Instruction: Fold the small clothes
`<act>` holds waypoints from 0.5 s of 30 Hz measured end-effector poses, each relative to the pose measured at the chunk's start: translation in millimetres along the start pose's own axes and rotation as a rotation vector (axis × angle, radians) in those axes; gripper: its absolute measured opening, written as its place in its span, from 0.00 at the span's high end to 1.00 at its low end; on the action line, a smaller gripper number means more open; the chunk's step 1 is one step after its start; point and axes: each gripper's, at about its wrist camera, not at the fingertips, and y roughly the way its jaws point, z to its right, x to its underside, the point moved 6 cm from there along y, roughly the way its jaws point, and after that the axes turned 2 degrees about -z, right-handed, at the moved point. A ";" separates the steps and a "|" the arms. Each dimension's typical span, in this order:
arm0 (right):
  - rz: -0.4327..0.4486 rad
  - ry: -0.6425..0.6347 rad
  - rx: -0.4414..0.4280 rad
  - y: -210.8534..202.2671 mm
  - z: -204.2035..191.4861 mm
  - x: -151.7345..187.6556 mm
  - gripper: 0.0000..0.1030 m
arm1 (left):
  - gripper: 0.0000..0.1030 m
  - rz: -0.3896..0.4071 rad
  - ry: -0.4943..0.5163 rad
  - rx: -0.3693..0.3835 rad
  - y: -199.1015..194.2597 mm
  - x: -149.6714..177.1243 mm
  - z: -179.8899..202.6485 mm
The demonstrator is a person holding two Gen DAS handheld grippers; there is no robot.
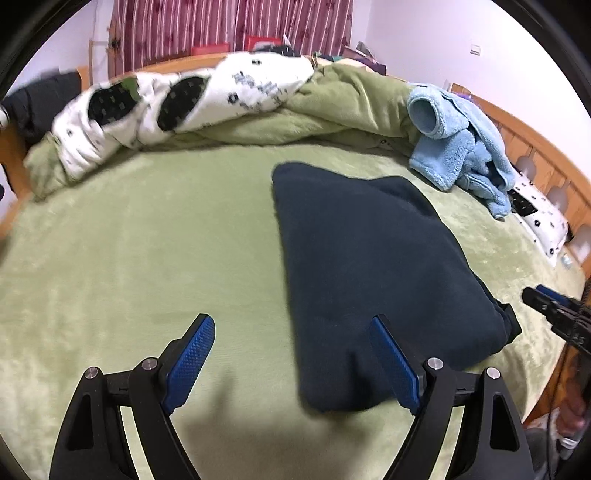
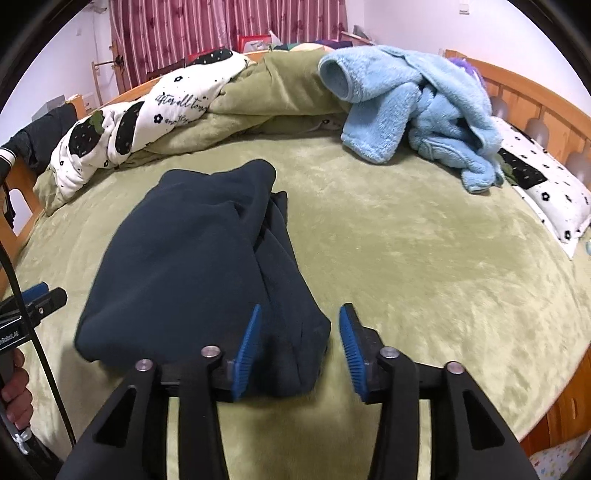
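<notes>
Both tools gape empty: the left gripper [image 1: 291,358] and right gripper [image 2: 301,334] hover at the near end of a folded dark garment [image 2: 207,258] on the green blanket [image 2: 424,258]; beyond, blue fleece [image 2: 406,99], striped curtains [image 2: 221,29].

We see an evenly lit room under soft, diffuse light from above, with no glare. A blurry shadow pools on the green bed cover [image 1: 129,258] just under the left tool [image 1: 291,363], and a fainter one under the right tool [image 2: 301,347]. Fisheye distortion bows the bed frame and blackens the corners. The left view is smeared with blur; the right is sharper.
</notes>
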 end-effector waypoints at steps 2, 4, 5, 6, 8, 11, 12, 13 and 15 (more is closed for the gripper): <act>0.008 -0.008 0.008 -16.5 -3.1 2.4 0.54 | 0.15 0.007 0.007 -0.017 -15.7 0.6 1.0; 0.001 -0.025 0.002 -28.9 -6.8 5.6 0.54 | 0.13 0.016 0.011 -0.028 -29.6 1.8 2.1; 0.001 -0.027 0.000 -33.5 -8.4 7.3 0.54 | 0.13 0.021 0.013 -0.034 -36.7 2.7 2.6; 0.005 -0.028 0.003 -42.5 -9.7 9.8 0.53 | 0.11 0.025 0.015 -0.039 -42.6 3.9 2.9; 0.009 -0.029 0.013 -53.1 -11.5 13.5 0.45 | 0.09 0.032 0.018 -0.040 -56.4 7.6 4.7; 0.039 -0.028 0.025 -74.5 -12.6 20.3 0.23 | 0.08 0.025 0.025 -0.035 -71.4 14.6 7.7; 0.049 -0.028 0.033 -79.7 -12.7 22.3 0.20 | 0.08 0.028 0.030 -0.040 -76.2 16.7 8.3; 0.059 -0.028 0.040 -86.8 -12.4 24.9 0.17 | 0.07 0.030 0.033 -0.045 -80.2 18.3 8.2; 0.068 -0.016 0.035 -96.5 -11.6 28.3 0.13 | 0.07 0.036 0.038 -0.052 -91.3 21.8 8.5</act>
